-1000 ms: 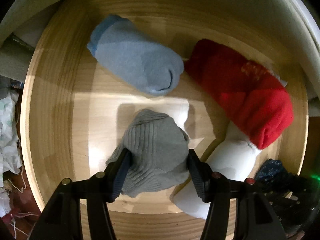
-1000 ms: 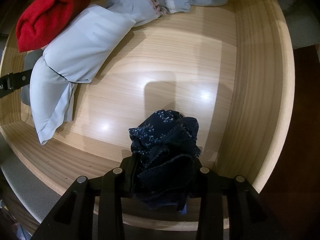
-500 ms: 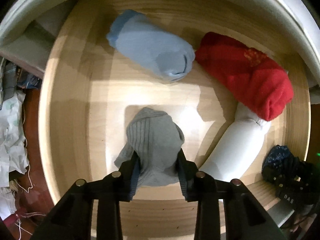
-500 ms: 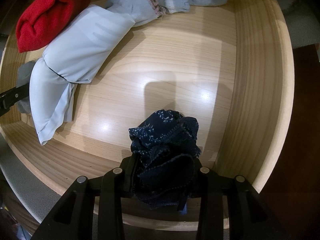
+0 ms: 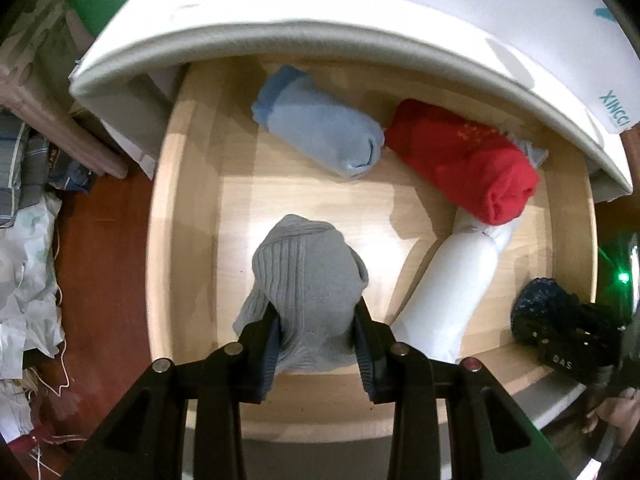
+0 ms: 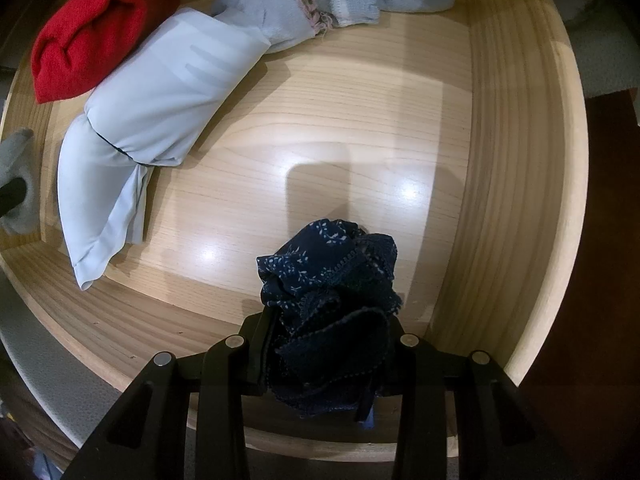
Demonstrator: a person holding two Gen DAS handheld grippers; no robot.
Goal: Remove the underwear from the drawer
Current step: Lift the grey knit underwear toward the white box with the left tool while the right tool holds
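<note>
The left hand-held gripper (image 5: 316, 330) is clamped on a grey ribbed garment (image 5: 306, 276) above the drawer (image 5: 188, 216); the right hand-held gripper (image 6: 322, 356) pinches navy lace underwear (image 6: 330, 292). Both look light, soft and floppy; mid-bundle grips seem best.

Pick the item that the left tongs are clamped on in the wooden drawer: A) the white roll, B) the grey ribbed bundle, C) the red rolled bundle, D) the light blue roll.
B: in the left wrist view the left tongs pinch the grey ribbed bundle from both sides, while the other rolls lie apart on the drawer floor.
</note>
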